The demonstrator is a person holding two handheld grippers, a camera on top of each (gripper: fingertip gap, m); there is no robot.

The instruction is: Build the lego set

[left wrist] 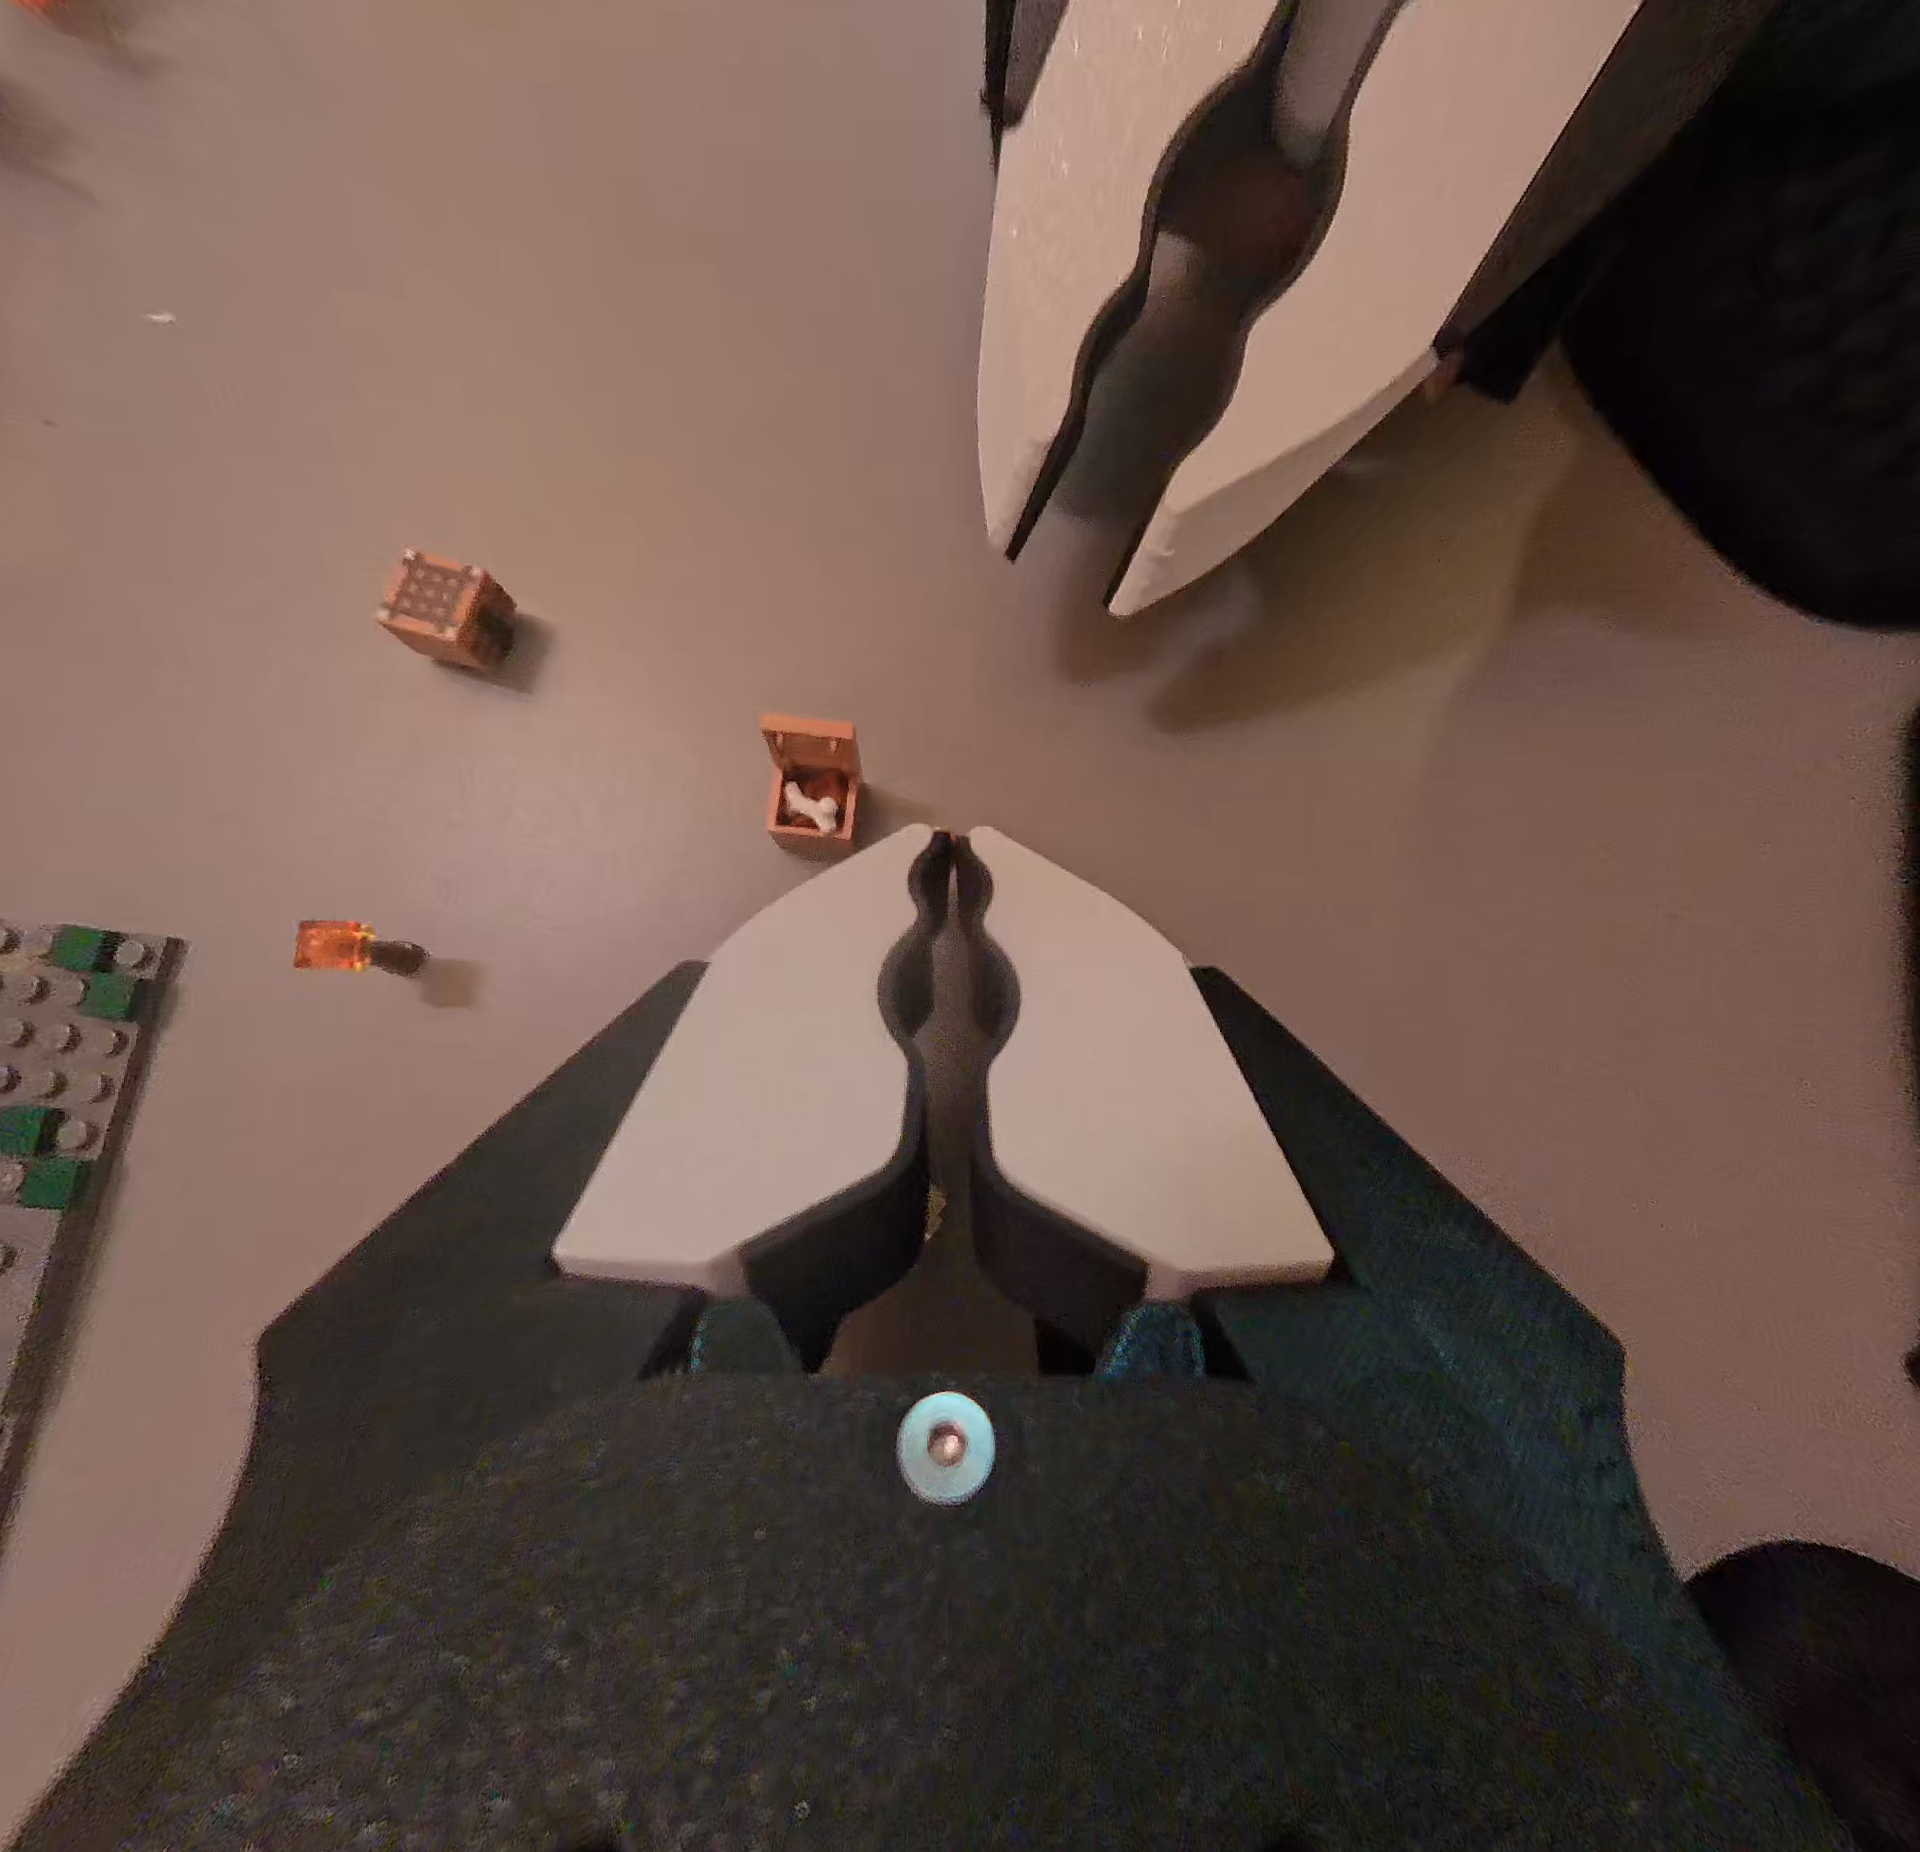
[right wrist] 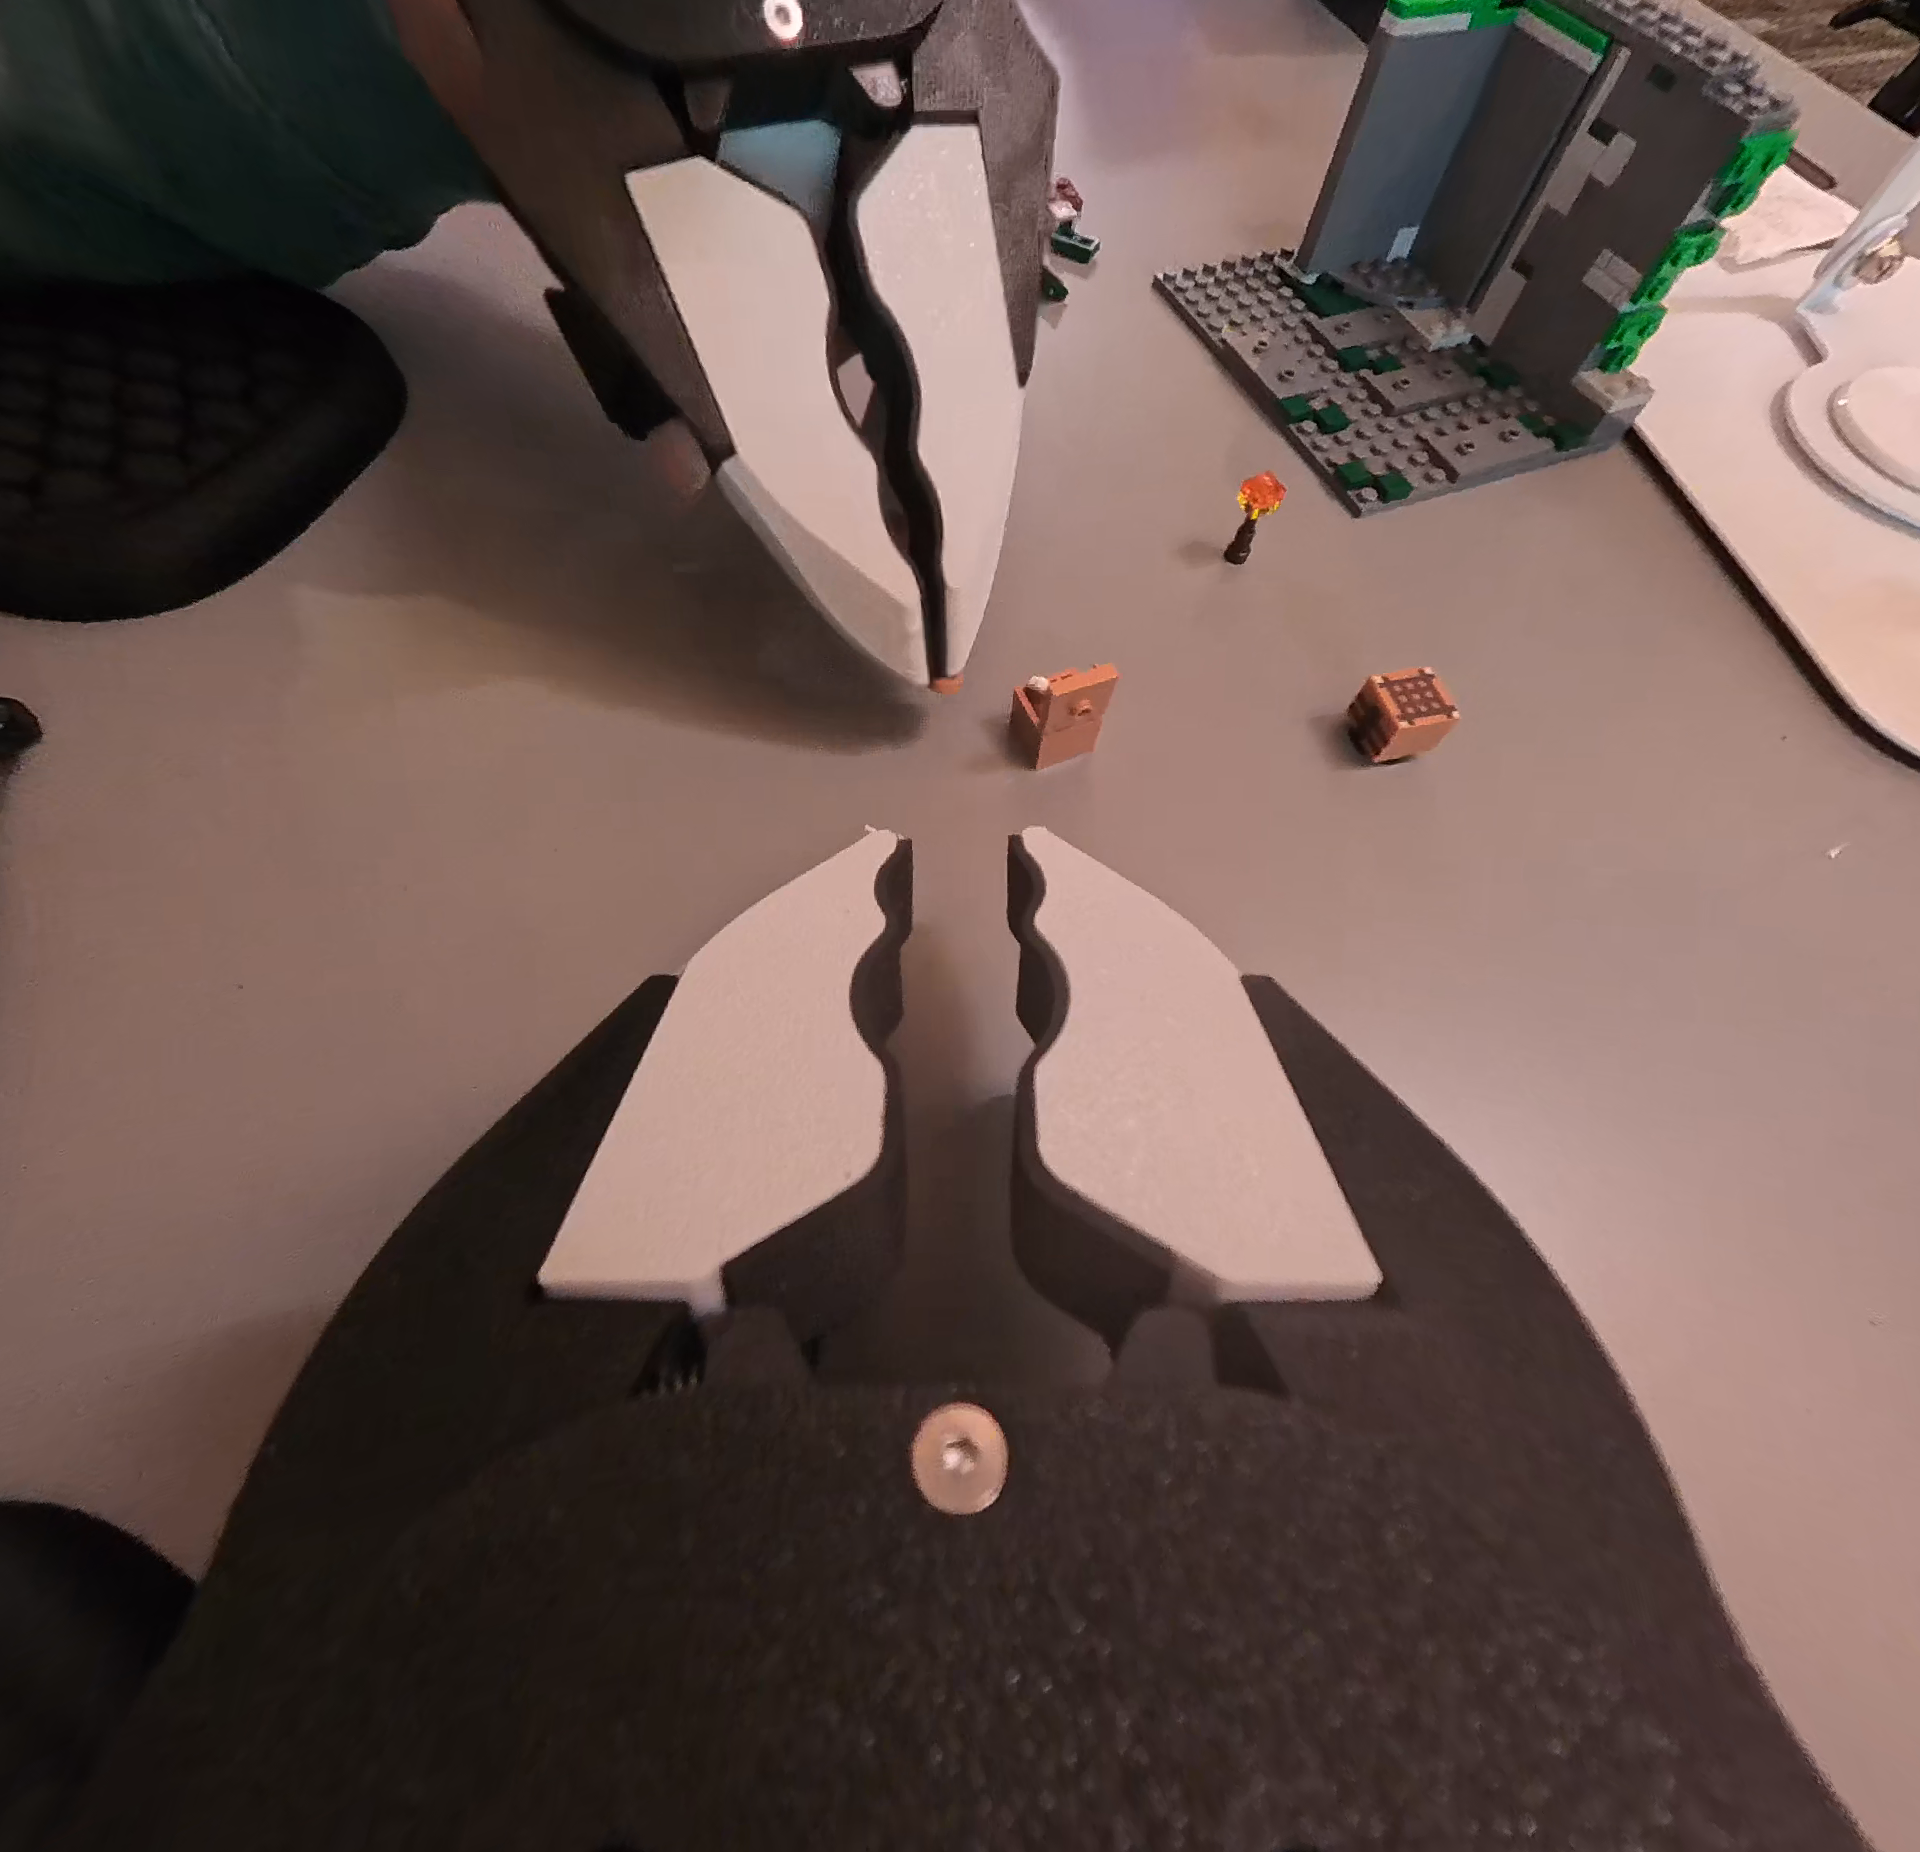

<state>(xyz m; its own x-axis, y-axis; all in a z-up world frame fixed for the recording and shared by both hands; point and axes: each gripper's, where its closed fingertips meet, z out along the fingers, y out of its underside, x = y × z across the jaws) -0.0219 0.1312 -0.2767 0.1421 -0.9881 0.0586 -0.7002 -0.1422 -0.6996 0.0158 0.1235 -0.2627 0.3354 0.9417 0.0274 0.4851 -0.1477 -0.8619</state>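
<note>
The grey and green lego building (right wrist: 1538,223) is standing at one o'clock in the right wrist view; the right gripper (right wrist: 958,841) is gaping empty; the left gripper (right wrist: 948,678) is pinching a tiny brown piece (right wrist: 947,682), the open chest (right wrist: 1065,716) sitting just beside at three o'clock

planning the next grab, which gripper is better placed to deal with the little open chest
Left. The left gripper has its shut tips right beside the chest, seemingly pinching a tiny brown piece. The right gripper is open but farther back.
</note>
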